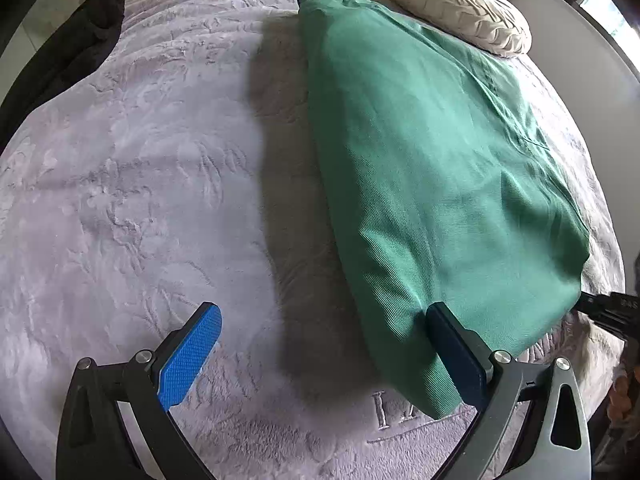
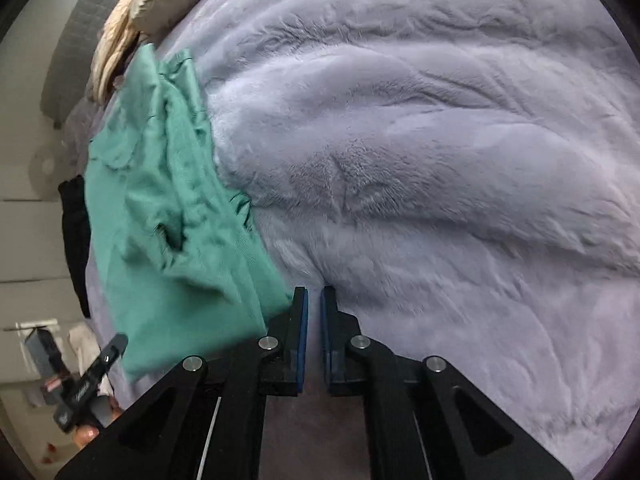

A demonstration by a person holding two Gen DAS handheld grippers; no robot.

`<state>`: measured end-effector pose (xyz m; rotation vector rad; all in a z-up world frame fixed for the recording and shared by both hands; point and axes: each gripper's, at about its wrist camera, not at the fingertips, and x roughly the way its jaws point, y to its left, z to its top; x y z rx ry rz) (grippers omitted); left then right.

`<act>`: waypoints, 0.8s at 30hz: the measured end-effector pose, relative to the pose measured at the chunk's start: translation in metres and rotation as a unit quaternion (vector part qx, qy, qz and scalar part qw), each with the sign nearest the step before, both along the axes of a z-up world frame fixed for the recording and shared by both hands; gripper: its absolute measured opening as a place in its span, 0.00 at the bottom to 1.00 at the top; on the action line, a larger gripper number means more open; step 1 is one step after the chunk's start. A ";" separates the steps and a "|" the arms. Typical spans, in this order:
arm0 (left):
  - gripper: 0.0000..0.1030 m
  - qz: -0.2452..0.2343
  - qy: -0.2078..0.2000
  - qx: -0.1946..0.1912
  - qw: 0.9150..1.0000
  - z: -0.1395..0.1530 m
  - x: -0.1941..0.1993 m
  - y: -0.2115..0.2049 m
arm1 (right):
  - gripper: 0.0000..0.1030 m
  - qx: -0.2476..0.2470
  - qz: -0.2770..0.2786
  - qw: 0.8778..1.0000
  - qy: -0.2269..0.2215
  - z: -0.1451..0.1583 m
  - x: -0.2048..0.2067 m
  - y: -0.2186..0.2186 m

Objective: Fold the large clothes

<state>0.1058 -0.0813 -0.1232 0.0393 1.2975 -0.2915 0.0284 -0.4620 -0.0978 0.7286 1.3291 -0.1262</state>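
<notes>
Left wrist view: bed with grey plush blanket [image 1: 132, 184]; green garment [image 1: 432, 168], folded lengthwise, lies on its right half, its near end beside the left gripper [image 1: 324, 354], whose jaws stand wide apart and empty. Cream pillow [image 1: 452, 4] at far edge. Right wrist view: right gripper [image 2: 315, 300], jaws together, empty, just beside the garment's edge.

Lilac plush blanket [image 1: 140, 200], cream pleated cushion [image 1: 456, 4], black cloth [image 1: 80, 48] at edge.
</notes>
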 end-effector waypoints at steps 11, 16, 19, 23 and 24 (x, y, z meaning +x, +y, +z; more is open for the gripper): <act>0.99 -0.005 0.002 0.036 0.999 0.005 0.002 -0.012 | 0.09 -0.001 0.040 0.998 -0.055 0.046 0.026 0.015; 0.99 0.013 0.019 0.027 0.999 0.004 0.007 -0.007 | 0.09 0.018 0.053 0.997 -0.049 0.038 0.033 0.025; 0.99 0.014 0.007 0.032 0.999 0.009 0.009 -0.006 | 0.09 0.024 0.057 0.997 -0.043 0.034 0.034 0.026; 0.99 0.028 -0.008 0.022 0.999 0.019 0.019 0.001 | 0.09 0.023 0.064 0.997 -0.042 0.034 0.037 0.024; 0.99 0.032 -0.007 0.014 0.999 0.020 0.022 0.004 | 0.09 0.023 0.065 0.997 -0.044 0.035 0.039 0.023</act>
